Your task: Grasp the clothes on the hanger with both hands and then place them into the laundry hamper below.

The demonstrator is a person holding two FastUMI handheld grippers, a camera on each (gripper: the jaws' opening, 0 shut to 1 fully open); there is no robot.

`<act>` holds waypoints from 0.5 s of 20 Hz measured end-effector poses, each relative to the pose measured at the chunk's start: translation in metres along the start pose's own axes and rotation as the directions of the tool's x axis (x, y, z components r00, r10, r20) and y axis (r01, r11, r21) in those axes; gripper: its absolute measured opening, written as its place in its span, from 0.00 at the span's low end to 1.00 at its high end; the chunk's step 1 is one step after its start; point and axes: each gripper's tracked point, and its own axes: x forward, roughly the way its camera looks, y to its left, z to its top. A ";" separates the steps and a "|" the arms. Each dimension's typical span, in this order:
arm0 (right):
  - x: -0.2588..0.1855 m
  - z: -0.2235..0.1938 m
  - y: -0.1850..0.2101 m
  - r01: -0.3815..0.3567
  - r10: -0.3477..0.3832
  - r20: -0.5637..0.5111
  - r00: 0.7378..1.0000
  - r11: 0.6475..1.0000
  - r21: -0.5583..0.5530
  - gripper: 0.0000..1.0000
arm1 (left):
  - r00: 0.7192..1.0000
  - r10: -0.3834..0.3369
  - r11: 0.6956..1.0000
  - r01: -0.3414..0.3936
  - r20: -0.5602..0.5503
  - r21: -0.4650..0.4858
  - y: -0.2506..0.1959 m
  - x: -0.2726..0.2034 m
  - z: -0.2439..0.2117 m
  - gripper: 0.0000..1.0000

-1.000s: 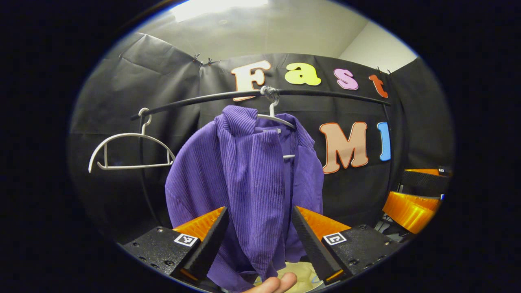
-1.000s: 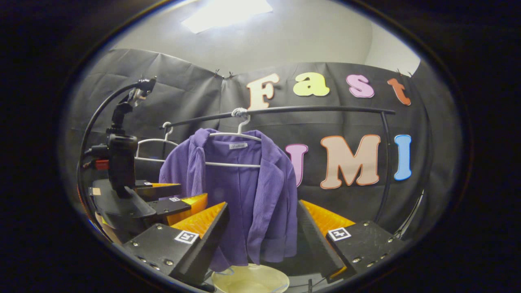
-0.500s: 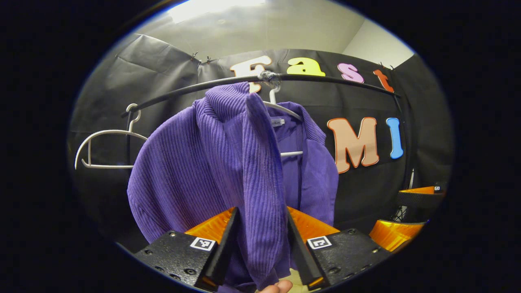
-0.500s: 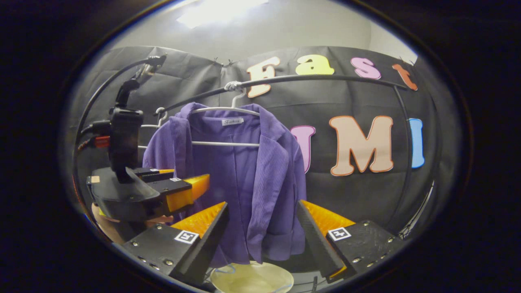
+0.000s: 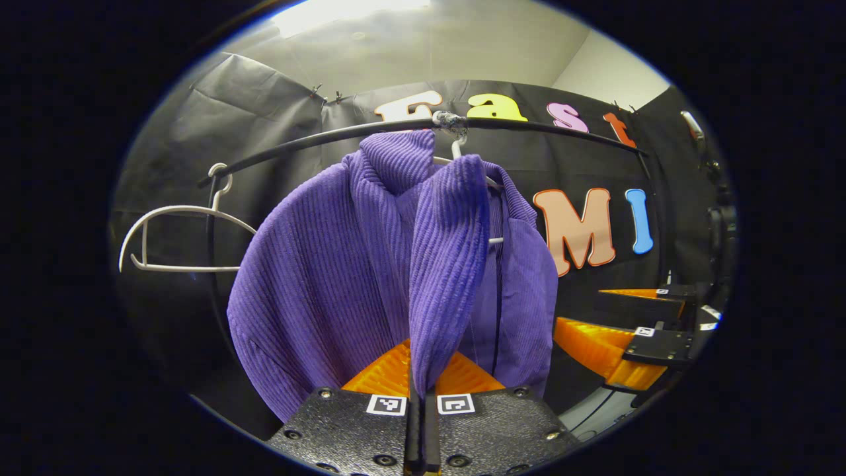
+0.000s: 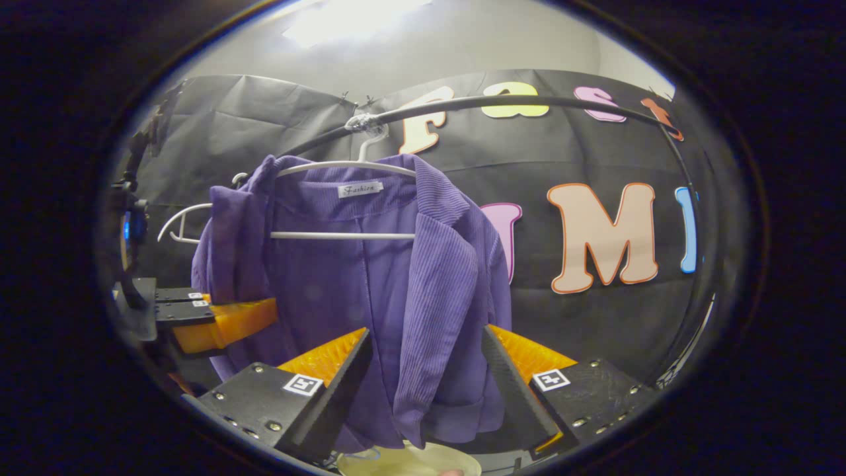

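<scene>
A purple ribbed jacket (image 5: 344,264) hangs on a white hanger (image 6: 344,165) from the black rail (image 5: 317,139). My left gripper (image 5: 419,377) is shut on the jacket's left front edge, and the cloth rises straight up from between its fingers. From the right gripper view the left gripper (image 6: 221,316) is at the jacket's (image 6: 370,264) left edge. My right gripper (image 6: 426,334) is open, its fingers either side of the right lapel without touching it. In the left gripper view the right gripper (image 5: 581,311) stands open beside the jacket. The cream hamper rim (image 6: 410,461) lies below.
An empty white hanger (image 5: 172,231) hangs at the rail's left end, close to the jacket's sleeve. The rail bends down into an upright post (image 6: 687,218) at the right. Black cloth walls close the booth behind.
My left gripper has gone from open around the jacket's front edge to shut on it. My right gripper has moved closer, the lapel now between its open fingers.
</scene>
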 end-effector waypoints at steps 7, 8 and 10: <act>0.055 0.007 -0.004 -0.005 0.005 0.000 1.000 0.996 0.092 0.94 | 0.991 -0.136 0.988 0.136 -0.002 -0.066 0.000 -0.038 0.017 0.00; 0.060 0.006 -0.004 -0.004 0.006 -0.013 1.000 0.993 0.115 0.95 | 0.990 -0.143 0.987 0.143 0.002 -0.072 0.002 -0.041 0.022 0.00; 0.071 0.001 -0.003 0.008 -0.003 -0.038 0.999 0.989 0.145 0.95 | 0.984 -0.177 0.980 0.178 0.018 -0.089 0.001 -0.048 0.034 0.00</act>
